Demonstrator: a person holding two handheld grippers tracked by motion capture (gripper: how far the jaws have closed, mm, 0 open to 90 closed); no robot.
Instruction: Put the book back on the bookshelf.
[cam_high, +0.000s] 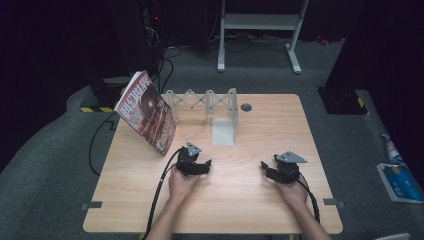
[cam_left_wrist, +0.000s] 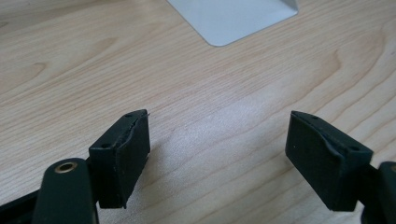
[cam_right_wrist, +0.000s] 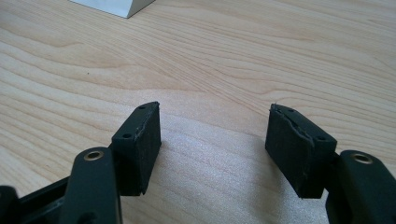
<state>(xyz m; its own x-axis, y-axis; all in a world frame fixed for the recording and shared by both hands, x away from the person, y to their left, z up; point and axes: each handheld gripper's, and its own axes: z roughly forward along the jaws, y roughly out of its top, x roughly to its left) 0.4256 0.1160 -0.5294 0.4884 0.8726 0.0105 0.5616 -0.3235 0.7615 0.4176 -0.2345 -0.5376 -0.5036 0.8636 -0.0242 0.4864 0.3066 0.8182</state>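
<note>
A magazine (cam_high: 147, 111) with a dark red cover is seen in the high view at the far left of the worktop (cam_high: 250, 200), propped on its lower edge and leaned back against the left end of a white expanding rack (cam_high: 202, 102). Its cover is turned toward the person's side and a little to the right. Its long axis is seen to run from the upper corner at the far left, down and rightward to the lower corner nearest the left gripper (cam_high: 204, 165).

The left gripper is held low over the worktop near the middle, with its jaws set well apart and nothing between them; in the left gripper view (cam_left_wrist: 218, 156) bare wood is seen between the two black pads. The magazine's lower corner lies near this gripper, just beyond it and to its left, not touching it.

The right gripper (cam_high: 266, 169) is held over the right part of the worktop, well apart from the magazine. Its jaws are likewise spread with nothing held, as seen in the right gripper view (cam_right_wrist: 214, 147).

A white upright plate (cam_high: 223, 131) at the rack's right end stands beyond and between the two grippers, and its base (cam_left_wrist: 233, 18) is seen beyond the left gripper's jaws.
</note>
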